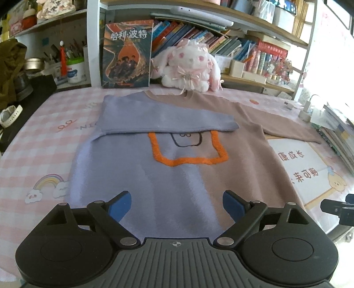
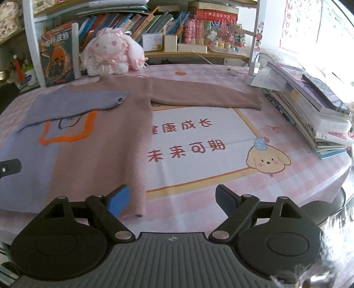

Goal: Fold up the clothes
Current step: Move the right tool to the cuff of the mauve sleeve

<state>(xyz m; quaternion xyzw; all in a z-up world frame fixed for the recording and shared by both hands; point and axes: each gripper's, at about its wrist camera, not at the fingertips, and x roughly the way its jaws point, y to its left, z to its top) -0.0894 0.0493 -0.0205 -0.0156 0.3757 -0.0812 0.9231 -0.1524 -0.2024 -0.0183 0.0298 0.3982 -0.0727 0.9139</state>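
Pink checked bench [image 2: 221, 208] with a printed mat, cluttered bookshelves behind it. Left gripper [image 1: 176, 205] hangs low over the near hem, fingers spread wide, nothing between them, released. Right gripper [image 2: 171, 200] same: spread wide, nothing clamped; its left finger [image 2: 117, 201] sits over the near right corner of the sweater, and whether it touches cannot be told.

Sweater [image 1: 177, 177] lies flat on the bench, front up, half lilac, half dusty pink, with an orange outline [image 1: 188, 160] on the chest. The lilac sleeve [image 1: 159, 117] is folded across the chest, cuff ending over the pink half. The pink sleeve [image 2: 205, 95] is stretched out flat to the side, not yet folded.

Only the left view shows: the rainbow-and-cloud print [image 1: 47, 186] on the bench, a white watch [image 1: 10, 115] at the left edge, a tip of the right gripper at the frame's right edge.

Only the right view shows: the whole white panel [image 2: 199, 141] with red characters, the puppy cartoon [image 2: 267, 160], a stack of books [image 2: 314, 110] at the bench's right side, an alphabet chart [image 2: 301, 24] on the wall.

Far side, both views: an upright book [image 1: 127, 53] and a white-pink plush rabbit [image 1: 190, 66] just behind the collar.

Containers: a white tub [image 1: 76, 71] on the left shelf holds pens and brushes; small cream boxes [image 2: 170, 42] on the lower shelf, contents too small to tell; shelves [image 2: 137, 20] packed with leaning books.
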